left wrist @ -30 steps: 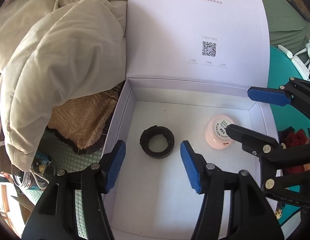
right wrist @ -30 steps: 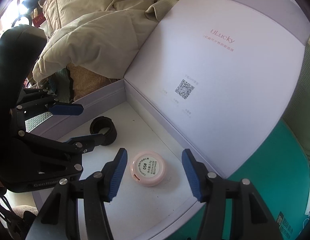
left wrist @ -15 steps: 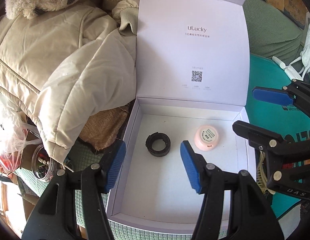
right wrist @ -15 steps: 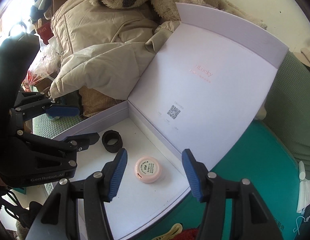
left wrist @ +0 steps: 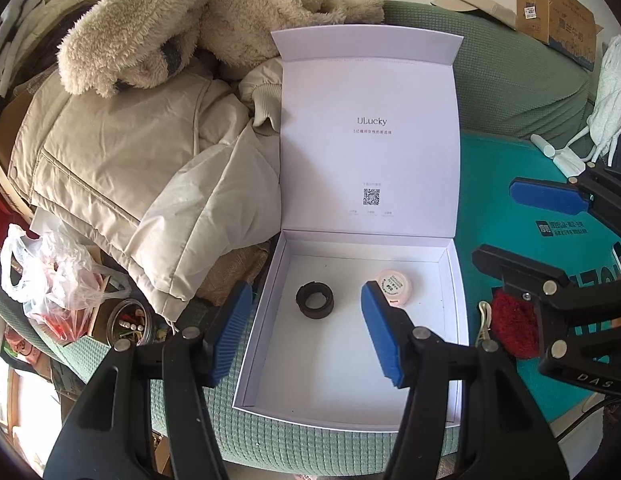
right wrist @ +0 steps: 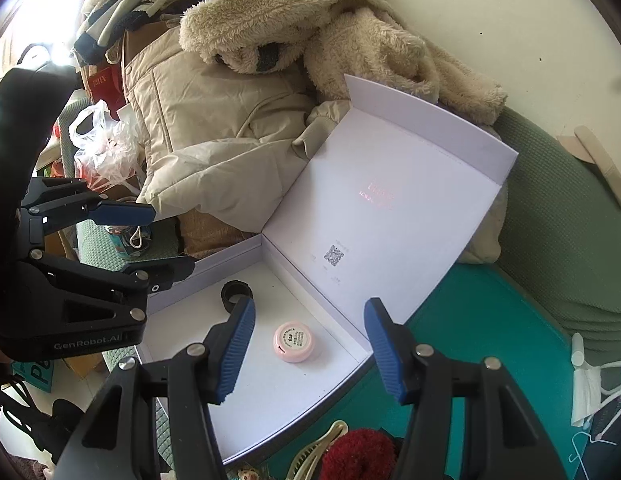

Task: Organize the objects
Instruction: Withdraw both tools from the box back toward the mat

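Note:
An open white box [left wrist: 350,380] with its lid [left wrist: 370,140] standing up holds a black ring [left wrist: 315,301] and a pink round tin [left wrist: 396,286]. Both show in the right wrist view, the ring [right wrist: 236,294] and the tin [right wrist: 293,341] on the box floor [right wrist: 262,392]. My left gripper [left wrist: 306,332] is open and empty, above the box's near left part. My right gripper [right wrist: 308,354] is open and empty, above the box's right side; it also shows in the left wrist view [left wrist: 522,228].
A beige jacket [left wrist: 130,168] and a plush toy [left wrist: 170,28] lie left of the box. A plastic bag [left wrist: 50,276] and a glass jar [left wrist: 130,322] sit lower left. A red fuzzy item [right wrist: 358,456] and a hair clip [right wrist: 318,446] lie on the teal mat [left wrist: 498,200].
Both grippers have pulled back and up from the box, so it looks smaller and the plush toy and sofa have come into view. The ring and tin have not moved.

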`<state>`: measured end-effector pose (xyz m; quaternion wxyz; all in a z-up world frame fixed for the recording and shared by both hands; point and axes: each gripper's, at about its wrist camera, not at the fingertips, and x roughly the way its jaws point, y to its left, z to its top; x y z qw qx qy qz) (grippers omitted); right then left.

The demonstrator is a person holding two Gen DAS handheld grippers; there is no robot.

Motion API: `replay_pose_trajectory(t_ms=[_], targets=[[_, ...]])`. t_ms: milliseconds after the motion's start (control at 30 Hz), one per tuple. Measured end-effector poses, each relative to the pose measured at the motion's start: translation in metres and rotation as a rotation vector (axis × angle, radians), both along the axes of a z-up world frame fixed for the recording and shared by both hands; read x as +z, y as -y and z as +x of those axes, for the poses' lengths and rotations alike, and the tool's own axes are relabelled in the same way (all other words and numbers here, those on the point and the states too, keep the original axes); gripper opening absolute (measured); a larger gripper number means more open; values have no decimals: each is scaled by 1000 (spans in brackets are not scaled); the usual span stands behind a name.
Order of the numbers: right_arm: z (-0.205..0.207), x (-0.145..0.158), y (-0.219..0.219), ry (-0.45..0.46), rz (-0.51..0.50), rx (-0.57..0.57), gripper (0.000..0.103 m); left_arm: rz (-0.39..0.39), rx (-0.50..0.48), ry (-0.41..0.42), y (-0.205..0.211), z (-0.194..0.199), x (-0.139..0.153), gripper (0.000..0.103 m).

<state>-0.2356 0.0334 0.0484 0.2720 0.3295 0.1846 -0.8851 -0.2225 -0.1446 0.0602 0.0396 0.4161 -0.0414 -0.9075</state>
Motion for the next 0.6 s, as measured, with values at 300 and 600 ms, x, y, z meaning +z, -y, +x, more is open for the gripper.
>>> replay_pose_trajectory(t_ms=[300, 600], targets=[[30, 26, -15, -39, -15, -4, 57, -11, -3, -45, -18, 35, 32, 57], [65, 40, -35, -64, -28, -13, 57, -6, -19, -65, -44, 71, 46, 58]])
